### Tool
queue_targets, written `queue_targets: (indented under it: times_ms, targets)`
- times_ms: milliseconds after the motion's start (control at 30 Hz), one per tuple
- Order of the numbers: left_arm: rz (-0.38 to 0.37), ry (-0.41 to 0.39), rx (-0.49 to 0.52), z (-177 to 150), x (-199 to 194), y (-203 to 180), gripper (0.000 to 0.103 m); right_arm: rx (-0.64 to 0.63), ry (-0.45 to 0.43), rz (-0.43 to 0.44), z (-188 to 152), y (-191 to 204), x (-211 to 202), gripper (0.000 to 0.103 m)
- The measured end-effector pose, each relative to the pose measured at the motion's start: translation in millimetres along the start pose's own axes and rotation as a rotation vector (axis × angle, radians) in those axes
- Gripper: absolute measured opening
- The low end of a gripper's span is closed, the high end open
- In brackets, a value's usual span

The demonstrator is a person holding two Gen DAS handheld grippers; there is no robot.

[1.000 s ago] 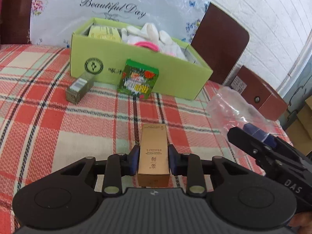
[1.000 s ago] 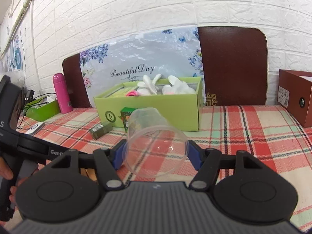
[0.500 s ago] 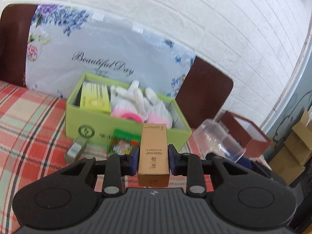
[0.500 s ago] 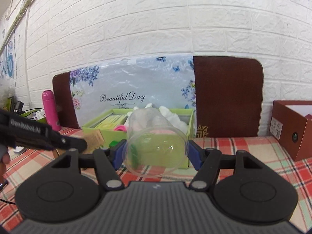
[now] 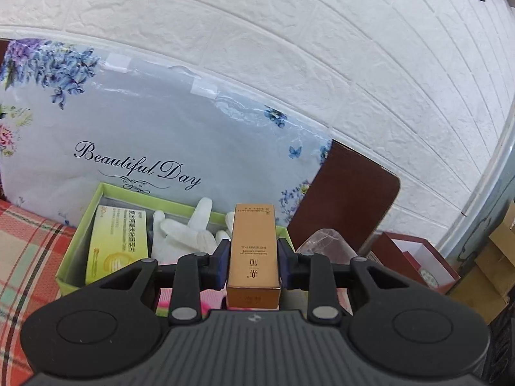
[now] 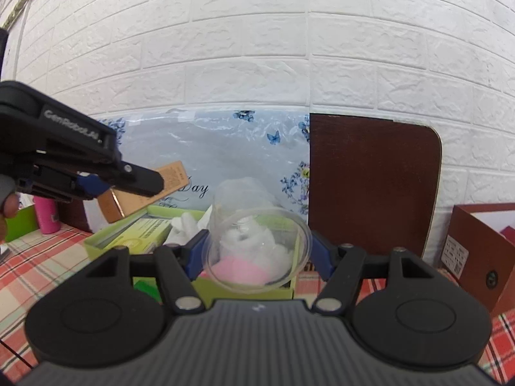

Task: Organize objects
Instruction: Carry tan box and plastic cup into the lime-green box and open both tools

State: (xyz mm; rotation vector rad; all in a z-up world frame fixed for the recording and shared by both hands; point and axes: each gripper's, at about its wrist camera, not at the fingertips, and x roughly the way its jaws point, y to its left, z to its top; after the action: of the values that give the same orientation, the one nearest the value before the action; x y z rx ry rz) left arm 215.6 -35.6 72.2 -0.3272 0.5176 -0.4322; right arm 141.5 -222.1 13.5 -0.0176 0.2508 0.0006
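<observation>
The left tool is clamped on a tall gold carton, its blue pads pressing both long sides, and holds the carton lengthwise above the near edge of an open lime-green box. The right tool is closed around a clear plastic cup gripped at its rim, the mouth facing the camera and the base pointing away, raised over the same green box. In the right wrist view the left tool reaches in from the left, carrying the gold carton tilted in the air above the box's left end. Inside the box lie a yellow-green packet at the left end, white gloves in the middle and a pink item just beside them. The box sits on a red plaid tabletop. Farther back, a floral "Beautiful Day" bag leans behind the box, beside a dark brown chair back. An open maroon box stands to the right, well apart from the green one, and a pink bottle stands at far left. A white brick wall closes the scene.
</observation>
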Motion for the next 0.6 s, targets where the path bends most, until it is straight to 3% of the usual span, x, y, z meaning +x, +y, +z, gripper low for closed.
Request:
queue_targets:
  times_ms: [233,267,300,333,433,600]
  targets:
    - [0.013,0.06,0.029,0,55,17,0.034,-0.024,0.047,-0.025,-8,8,66,0.066]
    - [0.023,0.078,0.038,-4,61,20,0.041,-0.037,0.079,-0.004,-12,9,75,0.07]
    - [0.037,0.093,0.038,-9,64,25,0.054,-0.051,0.119,0.017,-17,11,83,0.082]
    - [0.051,0.092,0.028,-14,62,29,0.058,-0.063,0.147,0.027,-22,12,86,0.087]
    - [0.058,0.044,-0.002,-27,48,41,0.065,-0.099,0.073,-0.009,-36,16,68,0.101]
    - [0.099,0.051,-0.018,-36,31,44,0.073,-0.066,0.042,-0.032,-41,14,45,0.103]
